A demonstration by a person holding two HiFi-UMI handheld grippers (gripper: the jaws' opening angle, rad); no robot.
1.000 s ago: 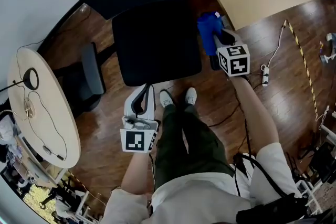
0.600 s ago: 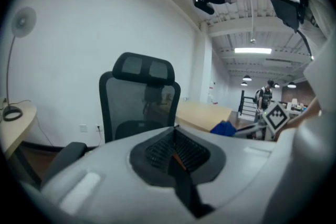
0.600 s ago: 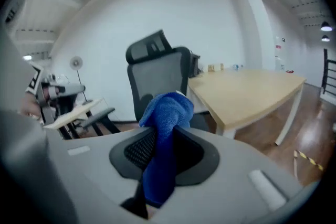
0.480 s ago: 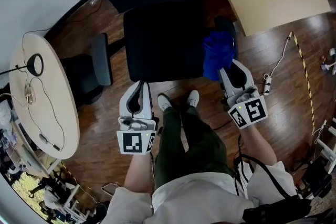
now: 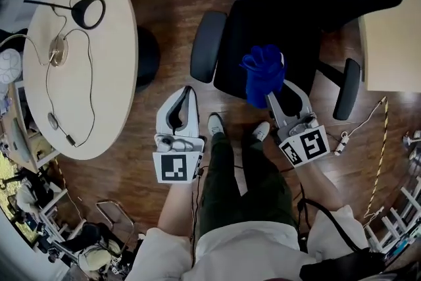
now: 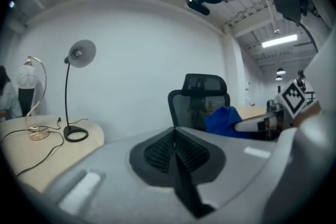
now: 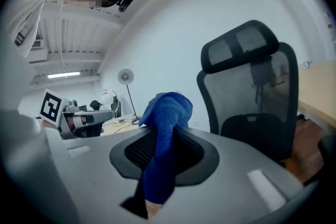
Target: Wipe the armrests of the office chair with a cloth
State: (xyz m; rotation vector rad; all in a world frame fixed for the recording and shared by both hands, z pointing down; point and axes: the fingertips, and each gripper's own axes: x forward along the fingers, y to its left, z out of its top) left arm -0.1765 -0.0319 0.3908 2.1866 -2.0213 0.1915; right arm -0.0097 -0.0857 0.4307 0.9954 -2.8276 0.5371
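The black office chair (image 5: 283, 23) stands at the upper right of the head view, with a grey armrest (image 5: 207, 46) on its left and another armrest (image 5: 347, 89) on its right. My right gripper (image 5: 273, 94) is shut on a blue cloth (image 5: 263, 72), held over the seat's front edge, between the two armrests and touching neither. The cloth (image 7: 167, 123) bunches up out of the shut jaws in the right gripper view, with the chair (image 7: 252, 92) behind it. My left gripper (image 5: 189, 94) is shut and empty, just short of the left armrest.
An oval table (image 5: 79, 69) with a desk lamp (image 5: 89, 12) and cables fills the left. A wooden desk (image 5: 395, 43) borders the chair on the right. A power strip (image 5: 342, 141) lies on the wood floor. The person's legs and shoes (image 5: 214, 123) stand between the grippers.
My right gripper has drawn the cloth back from the chair's right side to the seat's front. The view has swung round, so the chair now sits at the upper right. The left gripper stays shut.
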